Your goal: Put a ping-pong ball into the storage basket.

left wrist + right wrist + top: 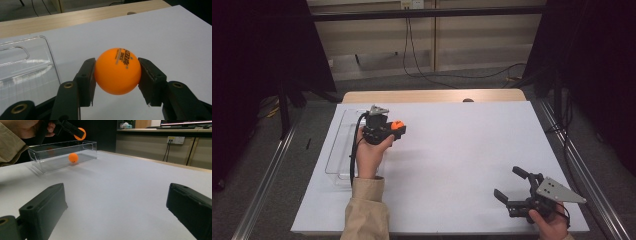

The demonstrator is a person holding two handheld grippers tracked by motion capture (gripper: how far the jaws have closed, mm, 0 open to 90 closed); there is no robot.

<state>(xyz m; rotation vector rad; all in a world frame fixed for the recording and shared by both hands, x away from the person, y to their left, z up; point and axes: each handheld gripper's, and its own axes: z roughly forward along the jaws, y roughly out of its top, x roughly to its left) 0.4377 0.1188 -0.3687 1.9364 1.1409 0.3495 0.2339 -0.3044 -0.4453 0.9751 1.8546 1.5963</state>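
White-topped counter (452, 165) w/ a light wood strip along its far edge. At the counter's left side lies a clear rectangular plastic bin (338, 150); in right gripper view a second orange ball (73, 157) sits inside it. Left gripper (117, 75) is held above the counter just beside the bin's right wall, jaws clamped on an orange ping-pong ball w/ dark print (117, 71), one pad on each side, ball off the surface. Right gripper (510, 186) is near the counter's front right corner, jaws spread wide, nothing btwn them, well apart from the bin.
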